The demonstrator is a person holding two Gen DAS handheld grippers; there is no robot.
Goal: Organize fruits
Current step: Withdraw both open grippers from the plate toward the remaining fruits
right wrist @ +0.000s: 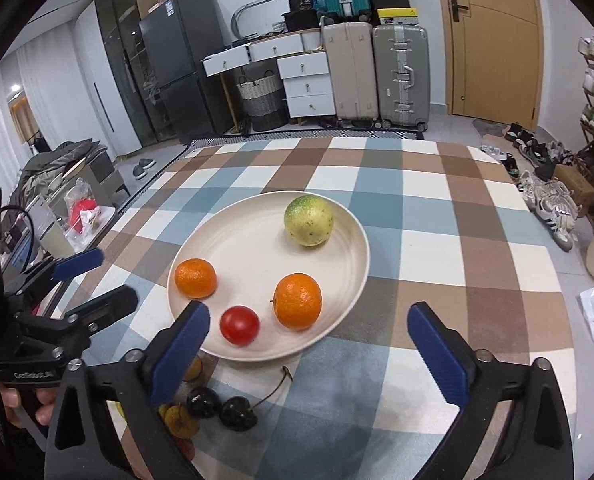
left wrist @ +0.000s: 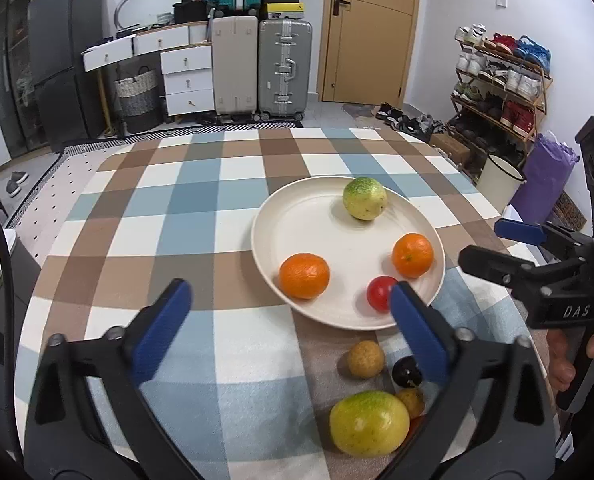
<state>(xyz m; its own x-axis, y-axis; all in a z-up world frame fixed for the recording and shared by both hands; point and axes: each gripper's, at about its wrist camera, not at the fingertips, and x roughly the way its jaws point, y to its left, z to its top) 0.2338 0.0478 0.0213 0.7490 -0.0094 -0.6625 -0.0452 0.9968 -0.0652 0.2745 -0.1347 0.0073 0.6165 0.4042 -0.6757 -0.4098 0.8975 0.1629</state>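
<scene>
A round, cream plate (right wrist: 353, 216) with faint concentric ridges and a low rim sits near the middle of a table draped in a soft checked cloth (right wrist: 437, 208) of blue, brown and white squares. On the plate, well apart from one another, lie a mottled green-yellow citrus (right wrist: 308, 220) at the far side, two pebbly-skinned oranges, one at the left (right wrist: 196, 278) and one nearer the right (right wrist: 297, 301), and a smooth glossy tomato (right wrist: 239, 325) close to the near rim. Off the plate, on the cloth just beyond its near edge, sits a loose cluster: two dark shiny cherries (right wrist: 221, 408) with a curved stem, a dull tan round fruit (left wrist: 365, 359), a smaller brownish one (left wrist: 410, 401) and a second large green-yellow citrus (left wrist: 369, 423). The left gripper (left wrist: 291, 298) has its blue ribbed pads spread wide with nothing held; the right gripper (right wrist: 309, 320) is likewise spread wide and holds nothing. Both hover over the plate's near edge. The cloth to the right of the plate and toward the far edge lies bare.
</scene>
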